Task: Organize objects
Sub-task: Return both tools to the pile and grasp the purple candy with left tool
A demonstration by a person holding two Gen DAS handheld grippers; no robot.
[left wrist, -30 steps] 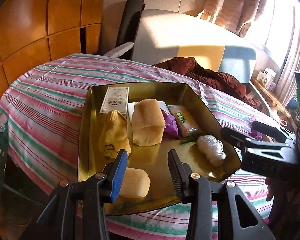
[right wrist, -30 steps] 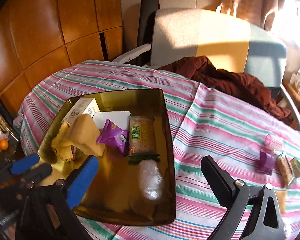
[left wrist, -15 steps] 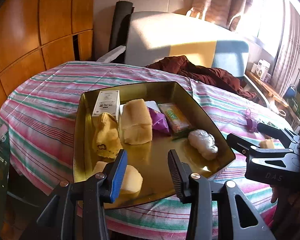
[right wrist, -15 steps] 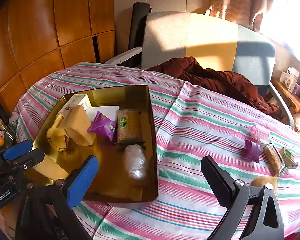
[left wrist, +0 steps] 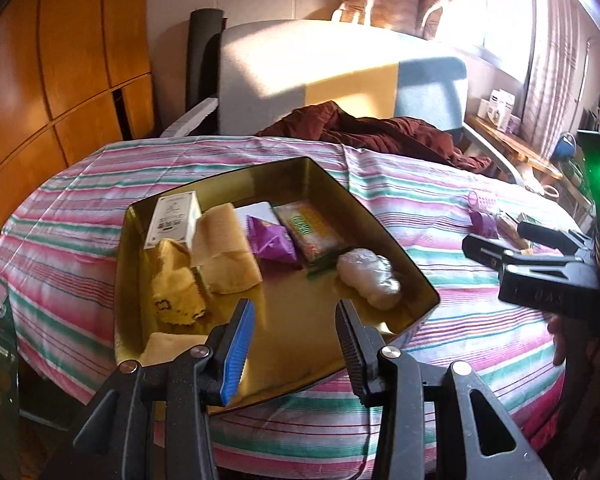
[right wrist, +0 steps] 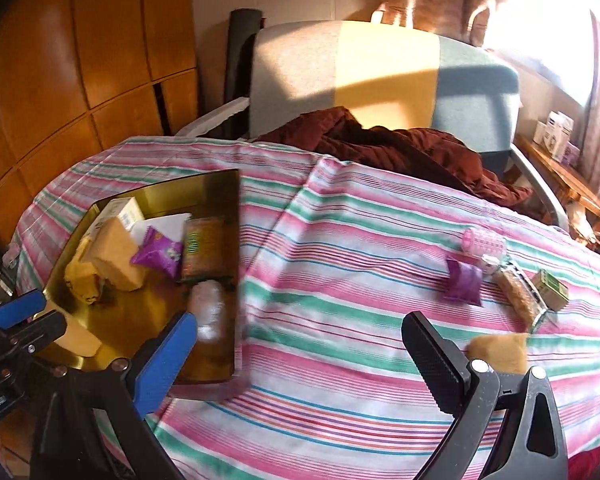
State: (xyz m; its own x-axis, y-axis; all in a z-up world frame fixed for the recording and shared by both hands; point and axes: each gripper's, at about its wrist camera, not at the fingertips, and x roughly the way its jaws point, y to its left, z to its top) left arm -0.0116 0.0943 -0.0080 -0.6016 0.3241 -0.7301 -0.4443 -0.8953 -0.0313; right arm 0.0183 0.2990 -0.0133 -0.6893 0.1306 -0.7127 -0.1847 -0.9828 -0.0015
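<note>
A gold tray (left wrist: pixel 404 256) (right wrist: pixel 224 200) sits on the striped tablecloth. It holds a white box (left wrist: pixel 174 216), yellow cloths (left wrist: pixel 224 252), a purple packet (left wrist: pixel 270 240), a cracker pack (left wrist: pixel 310 232) and a white wrapped bundle (left wrist: pixel 370 278). My left gripper (left wrist: pixel 294 340) is open and empty over the tray's near edge. My right gripper (right wrist: pixel 300 356) is open and empty above the cloth, right of the tray. Loose on the cloth at the right lie a pink roller (right wrist: pixel 484 242), a purple packet (right wrist: pixel 464 282), a snack bar (right wrist: pixel 520 300), a small green box (right wrist: pixel 550 290) and a yellow sponge (right wrist: pixel 500 352).
A grey and blue armchair (right wrist: pixel 380 76) with a dark red garment (right wrist: pixel 380 148) stands behind the table. Wooden panels (right wrist: pixel 80 60) line the left wall. A shelf with boxes (right wrist: pixel 556 136) is at the far right by the curtained window.
Both grippers have pulled back and turned right. The tray has slid left in both views, and the loose items on the right have come into fuller view. Both stay open.
</note>
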